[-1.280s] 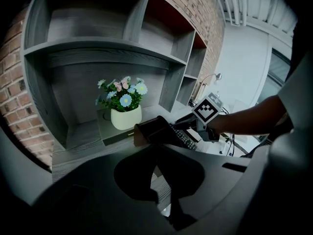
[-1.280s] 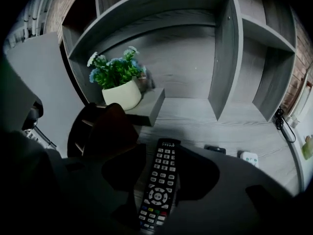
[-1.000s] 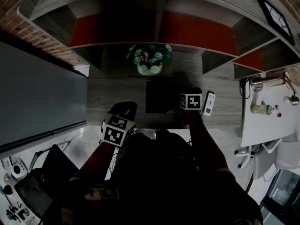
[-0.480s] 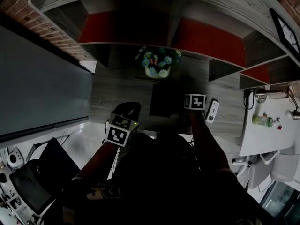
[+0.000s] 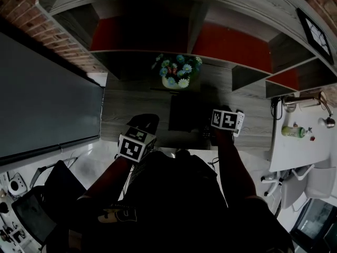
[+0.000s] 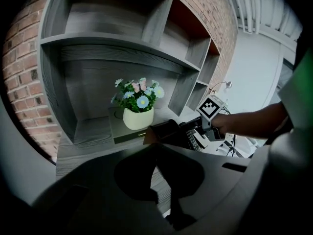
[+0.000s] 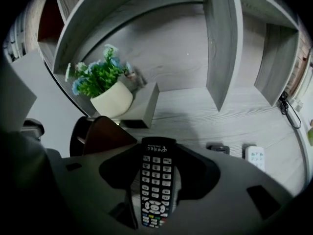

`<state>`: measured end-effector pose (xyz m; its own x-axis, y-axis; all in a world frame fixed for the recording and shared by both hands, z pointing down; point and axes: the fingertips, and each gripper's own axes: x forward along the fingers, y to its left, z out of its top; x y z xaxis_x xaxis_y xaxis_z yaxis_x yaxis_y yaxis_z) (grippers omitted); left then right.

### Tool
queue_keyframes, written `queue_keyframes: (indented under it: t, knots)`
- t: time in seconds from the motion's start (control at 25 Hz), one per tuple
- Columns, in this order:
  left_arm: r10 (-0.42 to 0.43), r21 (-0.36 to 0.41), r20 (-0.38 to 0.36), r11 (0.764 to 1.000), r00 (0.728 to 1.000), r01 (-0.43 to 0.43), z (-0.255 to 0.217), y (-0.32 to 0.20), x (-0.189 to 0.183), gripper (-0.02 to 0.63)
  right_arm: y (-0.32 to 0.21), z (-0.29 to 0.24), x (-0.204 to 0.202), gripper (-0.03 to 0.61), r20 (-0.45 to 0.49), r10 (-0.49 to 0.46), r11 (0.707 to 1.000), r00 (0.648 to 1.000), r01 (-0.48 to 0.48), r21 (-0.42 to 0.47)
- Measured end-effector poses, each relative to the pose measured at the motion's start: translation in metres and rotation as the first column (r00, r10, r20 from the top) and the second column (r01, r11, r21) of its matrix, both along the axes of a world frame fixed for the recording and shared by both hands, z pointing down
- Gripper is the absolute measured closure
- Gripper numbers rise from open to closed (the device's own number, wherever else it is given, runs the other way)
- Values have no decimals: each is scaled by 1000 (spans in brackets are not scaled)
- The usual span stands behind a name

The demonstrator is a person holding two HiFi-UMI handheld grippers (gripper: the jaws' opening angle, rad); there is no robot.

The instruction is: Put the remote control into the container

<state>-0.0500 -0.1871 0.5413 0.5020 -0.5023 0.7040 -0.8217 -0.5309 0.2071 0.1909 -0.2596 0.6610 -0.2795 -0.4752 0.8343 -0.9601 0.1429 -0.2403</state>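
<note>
The right gripper (image 7: 153,190) has the black remote control (image 7: 154,163) lying lengthwise between its jaws, keypad up. The jaws have just been closing and now seem to press against the remote's long sides, though the dim light makes the contact hard to confirm. A white script logo runs across the remote's top end, too small and blurred to read. The keys carry tiny white marks that are also illegible, and a few coloured keys sit at its near end.

The remote is outside the container (image 7: 100,133), a dark brown box open at the top. The box stands on the grey wood-grain desk (image 7: 205,111), just left of that gripper. Behind the box is a cream pot of blue and pink flowers (image 7: 110,99) on a grey block. To the right a small white remote (image 7: 255,156) lies flat on the desk, its pale blue button symbols unreadable, with a small dark object (image 7: 217,148) beside it.

The left gripper (image 6: 159,180) hangs near the desk's front edge, well left of the container. Its jaws stand slightly apart with only wood grain showing between them. Each gripper's cube bears black-and-white square markers and no lettering.
</note>
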Motion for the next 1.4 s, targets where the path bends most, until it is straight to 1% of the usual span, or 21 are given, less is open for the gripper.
queue_keyframes:
  t: [0.12,0.24,0.4,0.48,0.6,0.68,0.76,0.88,0.96,1.0,1.08,1.2,1.32,1.4]
  knots:
    - [49,23,-17,999,999,-49,-5,-3,9,606,10,-25,-1,357,28,18,998,999,-20,59]
    - [93,47,-24,995,995,-91,-10,-4,17,606,19,-50,-4,359,52,32,989,998,-39,142]
    - [116,57,-31,992,993,-115,-14,0,18,606,31,-85,-6,359,67,61,965,996,-76,250]
    - [123,61,-32,991,992,-121,-15,2,18,606,33,-112,-9,359,77,70,946,995,-91,311]
    - [123,72,-42,990,992,-119,-18,3,18,606,28,-161,-19,359,108,63,900,992,-103,424]
    - [118,80,-46,990,992,-114,-20,4,16,606,18,-192,-32,359,140,38,858,989,-104,503]
    - [112,91,-41,990,993,-108,-24,4,11,606,6,-216,-48,359,190,7,810,982,-118,575]
    - [90,101,-32,991,995,-86,-26,6,0,606,-12,-234,-71,359,280,-32,745,960,-164,646]
    - [73,104,-31,992,997,-69,-28,8,-7,606,-23,-232,-82,359,276,-37,718,960,-167,675]
    - [64,102,-32,993,997,-60,-28,10,-11,606,-28,-227,-85,359,261,-31,713,965,-162,683]
    - [45,98,-38,994,998,-41,-30,15,-17,606,-35,-214,-88,359,231,-5,715,973,-158,681]
    - [20,103,-47,995,999,-15,-33,19,-26,606,-40,-193,-88,359,210,29,734,977,-163,659]
    - [-3,103,-48,995,999,8,-34,22,-34,606,-40,-176,-93,359,194,23,751,981,-144,644]
    - [-12,104,-45,994,999,17,-34,24,-38,606,-36,-162,-99,359,175,11,775,984,-119,620]
